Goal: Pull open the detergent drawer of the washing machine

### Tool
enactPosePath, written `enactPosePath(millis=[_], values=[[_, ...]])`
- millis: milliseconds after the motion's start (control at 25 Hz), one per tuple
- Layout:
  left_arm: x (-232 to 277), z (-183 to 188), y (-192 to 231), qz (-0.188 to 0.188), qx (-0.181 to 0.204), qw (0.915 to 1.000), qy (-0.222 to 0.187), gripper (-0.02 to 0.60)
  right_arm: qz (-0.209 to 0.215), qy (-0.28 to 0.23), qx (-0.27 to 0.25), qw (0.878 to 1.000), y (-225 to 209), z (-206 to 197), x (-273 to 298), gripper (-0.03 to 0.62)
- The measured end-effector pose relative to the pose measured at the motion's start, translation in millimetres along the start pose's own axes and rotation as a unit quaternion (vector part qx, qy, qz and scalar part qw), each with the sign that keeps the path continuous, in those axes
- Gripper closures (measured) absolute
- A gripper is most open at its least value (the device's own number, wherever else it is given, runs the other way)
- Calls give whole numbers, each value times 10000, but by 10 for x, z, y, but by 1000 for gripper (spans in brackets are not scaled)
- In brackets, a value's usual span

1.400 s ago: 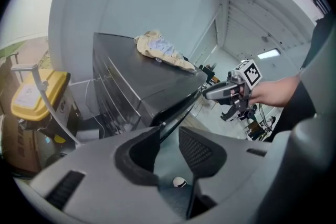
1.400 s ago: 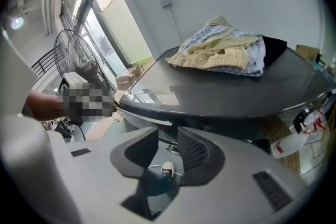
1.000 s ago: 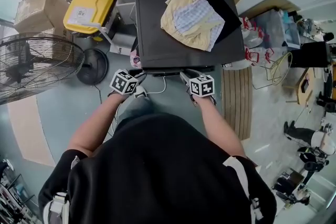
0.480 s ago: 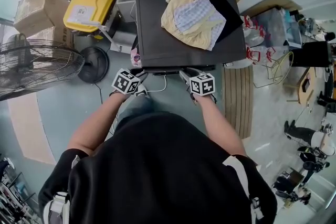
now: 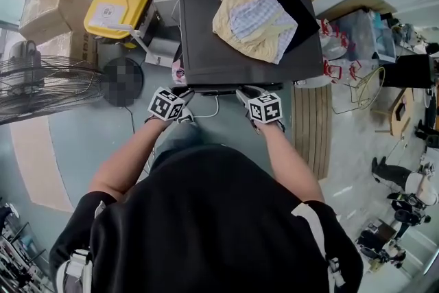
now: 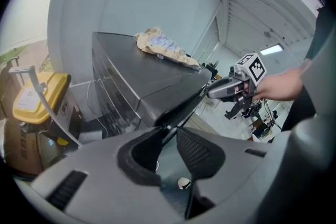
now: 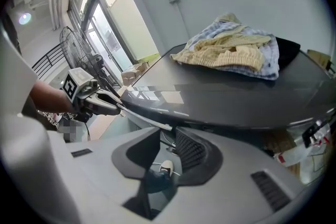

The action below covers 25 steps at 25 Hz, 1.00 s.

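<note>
Left tongs [image 6: 167, 132] gape at washing machine [image 6: 135, 72] front; clothes [image 6: 160, 45] (crumpled) atop.

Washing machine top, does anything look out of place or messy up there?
Yes. A crumpled heap of clothes lies on the washing machine. It is yellow and checked fabric over a black piece, bunched toward the back right corner rather than folded. Nothing spilled or damaged shows.

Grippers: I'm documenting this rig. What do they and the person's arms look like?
Both the left gripper and right gripper are grey, with dark fingers, one mesh-textured, and a white cube bearing black square markers. The person wears a black short-sleeved top.
</note>
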State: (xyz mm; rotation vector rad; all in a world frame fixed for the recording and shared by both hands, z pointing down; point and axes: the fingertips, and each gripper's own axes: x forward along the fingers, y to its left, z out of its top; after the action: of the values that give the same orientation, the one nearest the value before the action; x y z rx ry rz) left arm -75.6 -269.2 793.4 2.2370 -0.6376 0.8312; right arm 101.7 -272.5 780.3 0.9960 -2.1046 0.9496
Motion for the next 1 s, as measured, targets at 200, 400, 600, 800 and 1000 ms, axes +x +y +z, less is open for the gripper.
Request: enactPosePath(millis=[200, 400, 600, 800, 1000], values=[[-22, -4, 10, -4, 84, 10000, 32, 495, 120, 90, -264, 9995, 13, 10, 4, 511], [-49, -44, -30, -47, 75, 10000, 41, 500, 237, 161, -168, 9994, 47, -46, -23, 514], [-73, -85, -108, -59, 68, 10000, -41, 500, 297, 168, -68, 9994, 64, -119, -59, 514], [-81, -165, -208, -120, -1, 9999, -65, 500, 437, 211, 57, 9988, 96, -224, -121, 514], [-93, -272, -307, -138, -29, 9999, 26, 500, 488, 268, 60, 9984, 155, -349, -166, 514]])
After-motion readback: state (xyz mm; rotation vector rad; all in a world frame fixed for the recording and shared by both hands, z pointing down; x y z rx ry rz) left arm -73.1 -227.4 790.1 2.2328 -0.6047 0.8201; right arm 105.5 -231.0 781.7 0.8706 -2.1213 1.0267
